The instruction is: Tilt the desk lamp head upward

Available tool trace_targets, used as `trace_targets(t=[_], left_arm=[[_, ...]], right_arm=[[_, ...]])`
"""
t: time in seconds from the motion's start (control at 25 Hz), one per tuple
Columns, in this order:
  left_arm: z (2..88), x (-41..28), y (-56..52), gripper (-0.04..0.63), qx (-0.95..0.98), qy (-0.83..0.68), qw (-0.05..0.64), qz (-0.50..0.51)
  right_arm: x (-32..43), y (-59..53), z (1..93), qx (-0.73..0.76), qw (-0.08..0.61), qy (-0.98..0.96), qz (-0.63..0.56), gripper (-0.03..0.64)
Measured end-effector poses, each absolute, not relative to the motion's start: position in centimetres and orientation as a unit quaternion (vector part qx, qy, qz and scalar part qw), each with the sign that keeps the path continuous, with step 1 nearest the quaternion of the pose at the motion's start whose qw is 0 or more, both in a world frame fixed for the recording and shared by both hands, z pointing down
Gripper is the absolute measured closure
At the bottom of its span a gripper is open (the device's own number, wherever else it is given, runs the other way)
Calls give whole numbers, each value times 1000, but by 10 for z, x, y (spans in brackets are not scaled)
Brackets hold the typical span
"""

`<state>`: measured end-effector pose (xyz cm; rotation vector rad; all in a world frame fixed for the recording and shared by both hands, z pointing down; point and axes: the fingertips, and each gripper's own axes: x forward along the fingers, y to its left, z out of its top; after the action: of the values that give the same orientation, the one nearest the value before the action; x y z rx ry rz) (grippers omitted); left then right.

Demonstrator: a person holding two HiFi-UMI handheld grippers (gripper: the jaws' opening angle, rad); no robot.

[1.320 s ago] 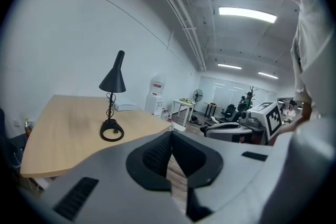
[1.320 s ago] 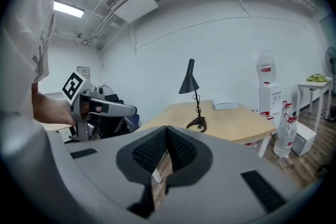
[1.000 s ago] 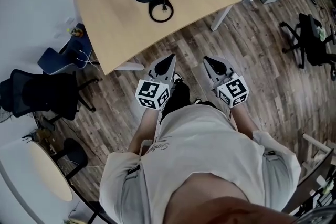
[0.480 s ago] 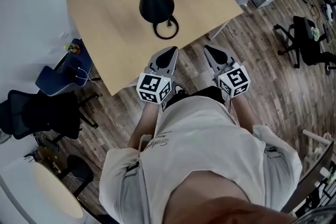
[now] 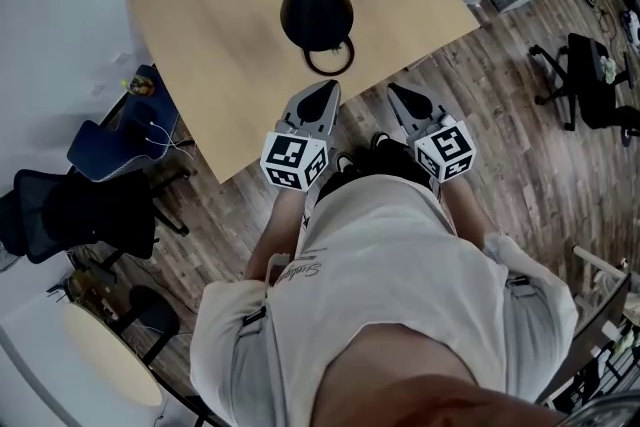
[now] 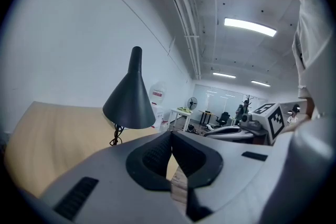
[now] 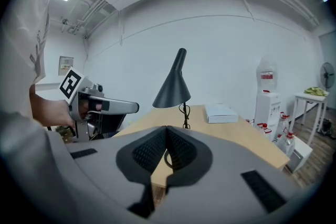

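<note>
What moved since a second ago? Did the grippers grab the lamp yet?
The person walked closer to the desk, so the left gripper and right gripper are now near its edge, just short of the lamp. Nothing was grabbed: both grippers are shut and empty. The lamp itself looks unmoved, its head pointing down.

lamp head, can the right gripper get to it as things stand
Probably yes: nothing stands between the right gripper and the lamp head, though the gripper is shut and short of the table.
</note>
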<state>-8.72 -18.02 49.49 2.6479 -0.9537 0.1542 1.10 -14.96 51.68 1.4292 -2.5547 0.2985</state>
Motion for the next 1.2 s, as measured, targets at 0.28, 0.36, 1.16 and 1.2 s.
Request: trace_targets(t=[0.28,0.36,1.16,1.2], left_arm=[[504,-86,-193,581,917,-356,167,74],[509,-87,-200,581,911,-368,170,83],[548,-64,-259,581,848,-476,202,114],[551,-64,-261,581,844,-483,204,113]], right_arm=[[14,-178,528,460,97,-876,110,621],[15,-189,532,448,101,-881,115,621],[16,-297,670,256,262,-918,154,621],[15,-301,685,246,278,-915,156,621]])
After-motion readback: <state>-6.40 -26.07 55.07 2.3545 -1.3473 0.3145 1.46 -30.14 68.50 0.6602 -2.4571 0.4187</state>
